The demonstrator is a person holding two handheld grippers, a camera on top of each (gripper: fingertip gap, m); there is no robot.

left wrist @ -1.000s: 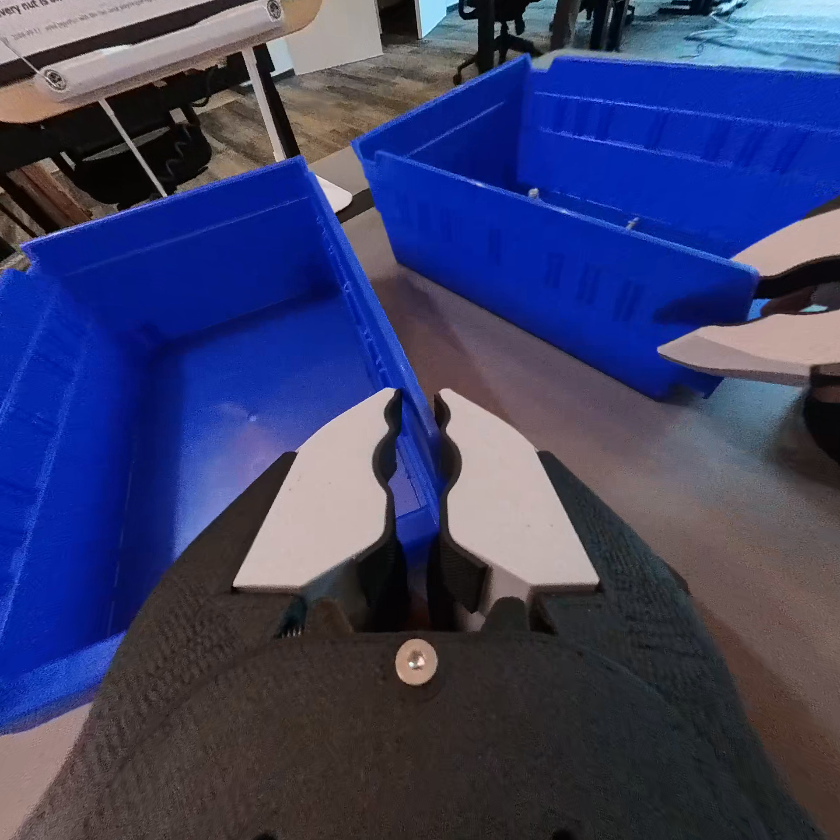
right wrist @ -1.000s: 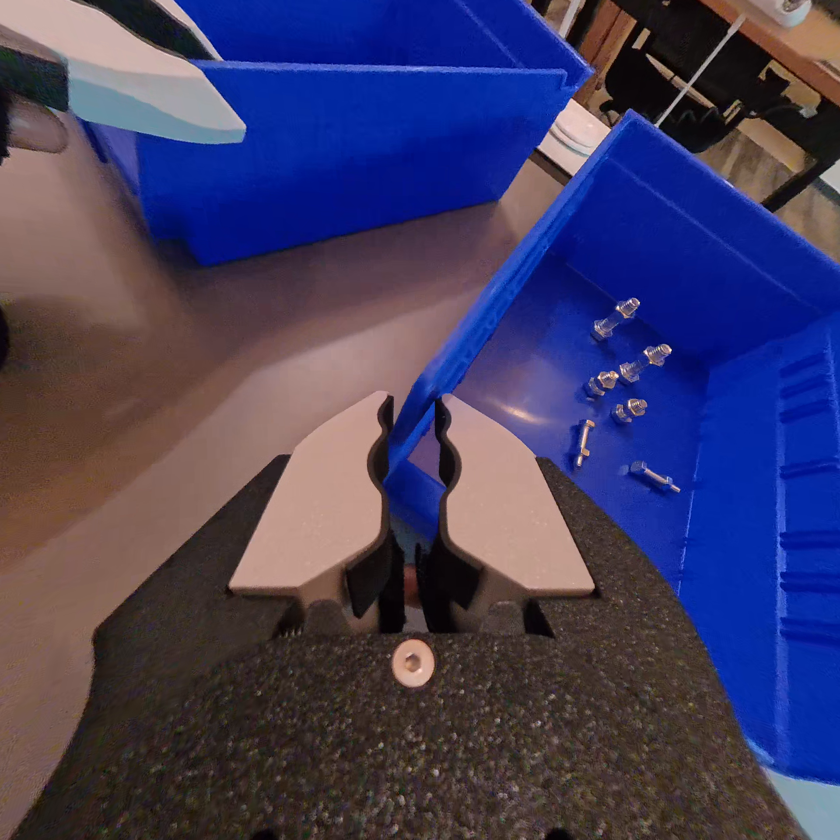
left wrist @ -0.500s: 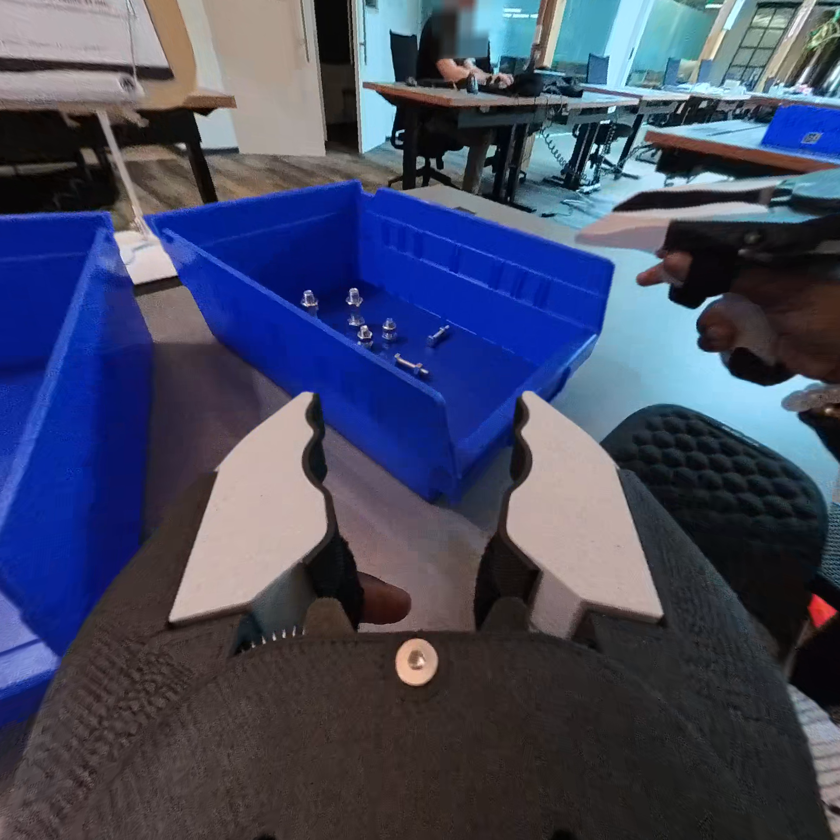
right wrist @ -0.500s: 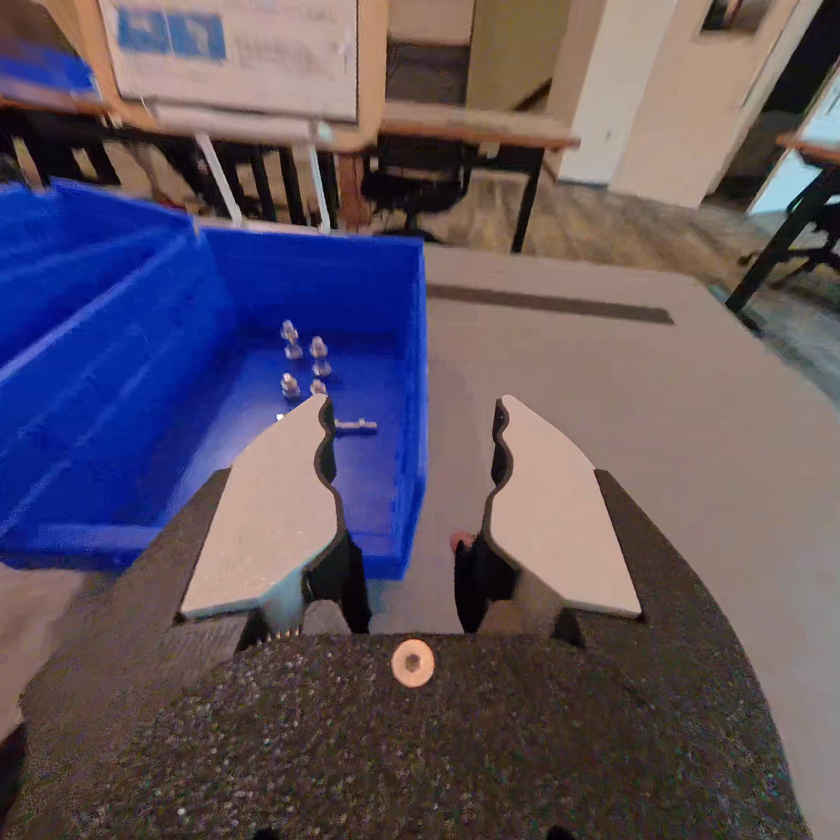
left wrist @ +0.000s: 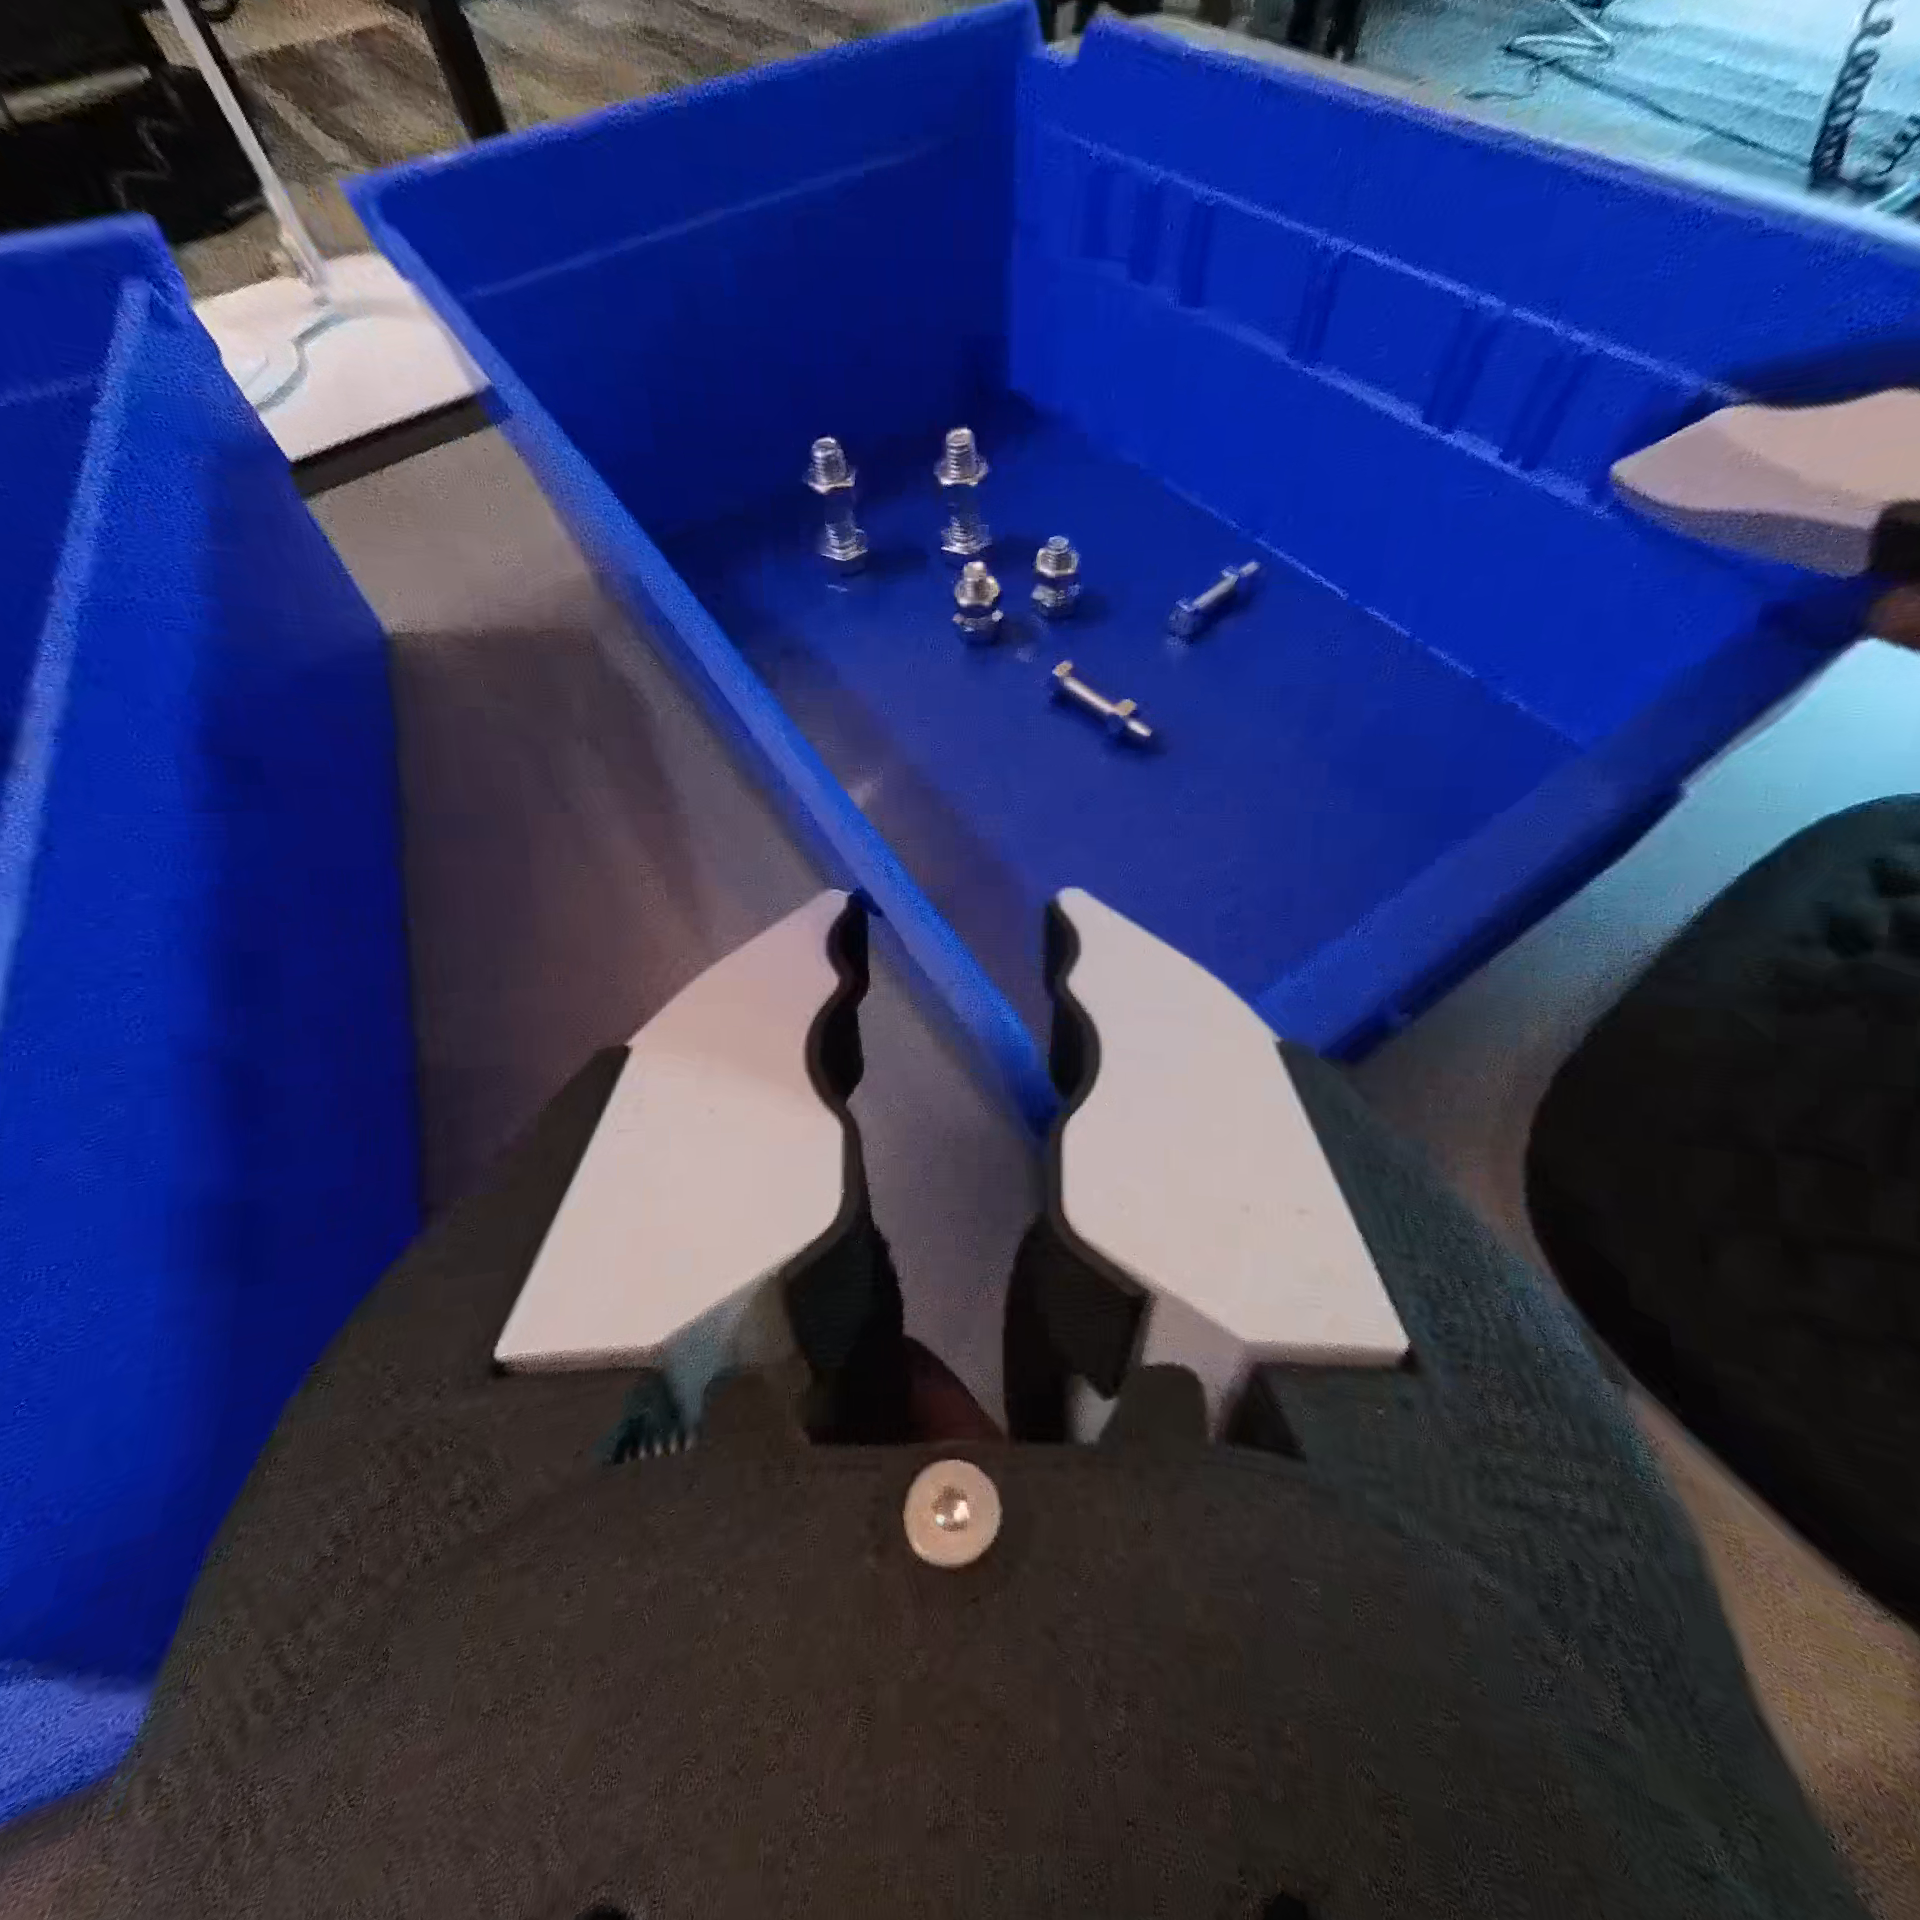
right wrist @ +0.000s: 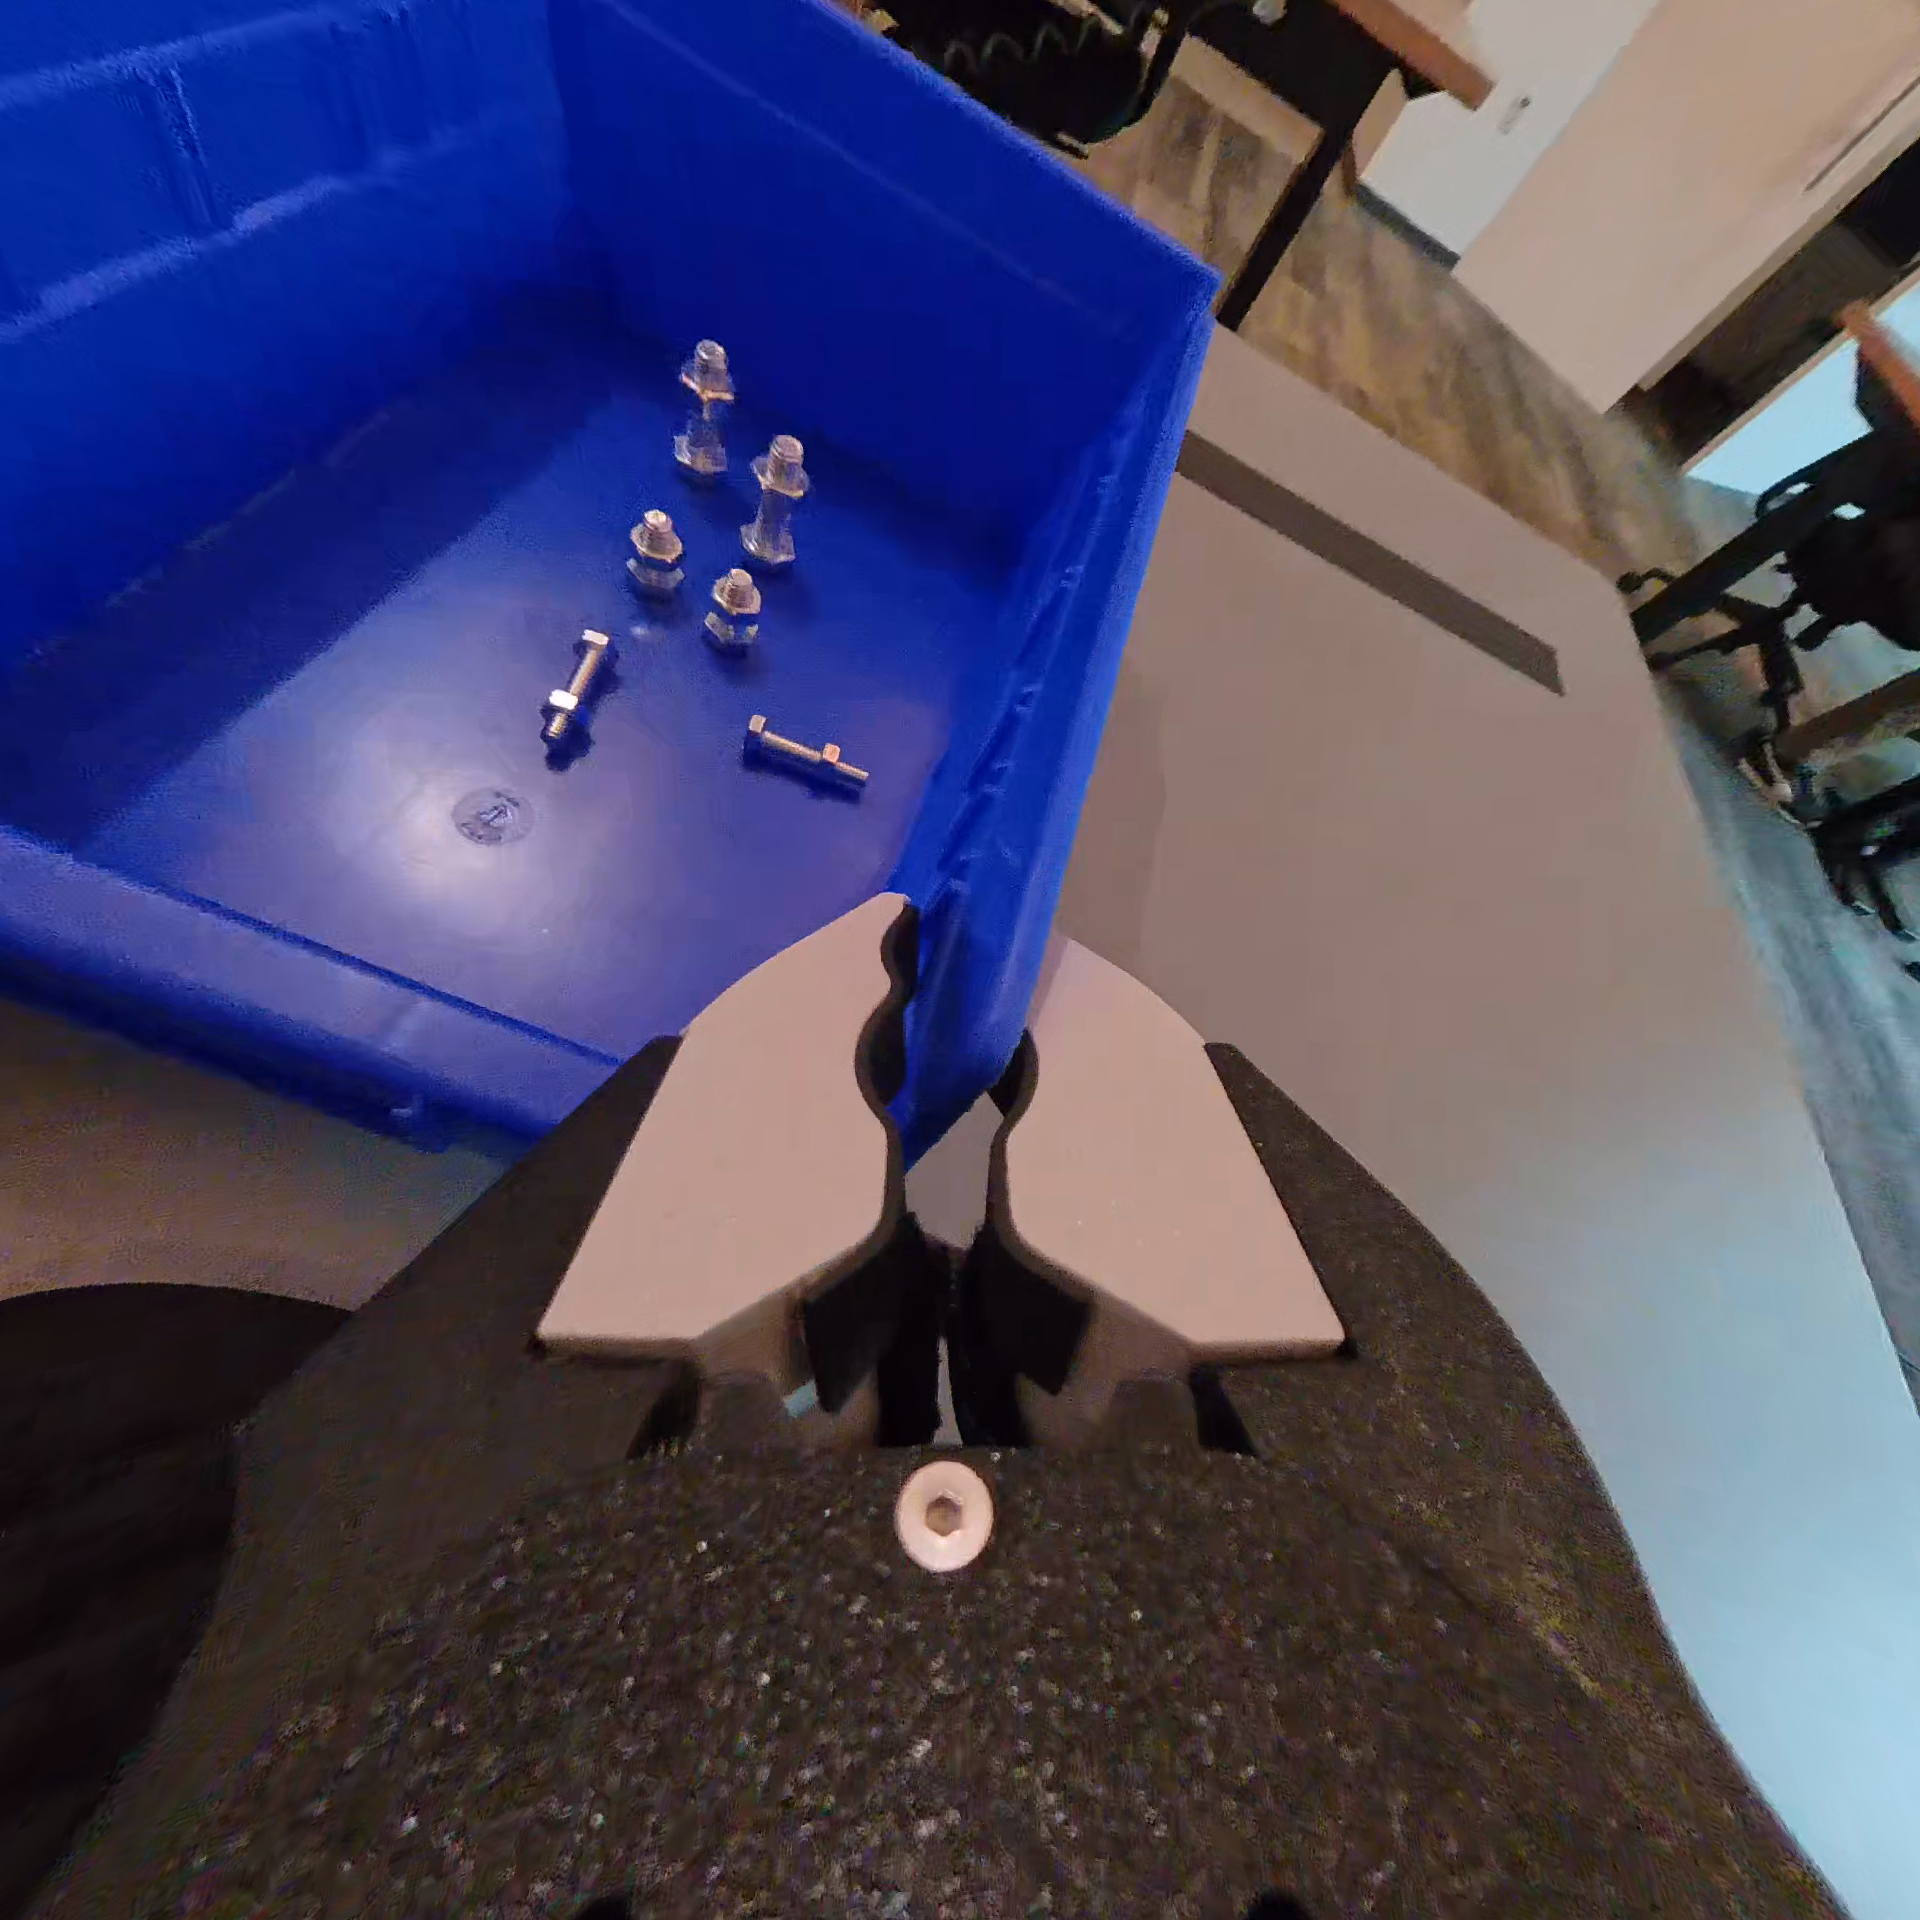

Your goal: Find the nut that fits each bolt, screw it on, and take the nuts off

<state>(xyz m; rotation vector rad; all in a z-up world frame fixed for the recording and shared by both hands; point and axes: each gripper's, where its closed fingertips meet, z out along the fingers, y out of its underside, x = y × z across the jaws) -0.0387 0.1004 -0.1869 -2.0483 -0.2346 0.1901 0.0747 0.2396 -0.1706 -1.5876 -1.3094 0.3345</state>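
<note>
A blue bin [left wrist: 727, 312] on the grey table [left wrist: 623, 727] holds several silver bolts with nuts on them. Two tall ones [left wrist: 961, 499] stand upright, two short ones [left wrist: 977, 603] stand beside them, and two thin ones [left wrist: 1101, 701] lie flat. My left gripper [left wrist: 956, 914] is open and straddles the bin's left wall, which crosses slantwise between the fingers with table showing beside it. My right gripper [right wrist: 982, 935] is shut on the right wall of the bin [right wrist: 312, 156]. It also shows at that wall in the left wrist view [left wrist: 1766, 488]. The bolts [right wrist: 732, 608] lie in front of it.
A second blue bin [left wrist: 156, 831] stands close on the left, with a strip of table between the two. A black padded chair part [left wrist: 1714, 1195] is at the near right. A white stand base [left wrist: 343, 364] lies behind the bins. A dark strip [right wrist: 1371, 566] crosses the table on the right.
A second ago my left gripper was closed on the other bin's wall. Both grippers then opened wide and came to the bolt bin. The right closed on its right wall; the left narrowed around its left wall.
</note>
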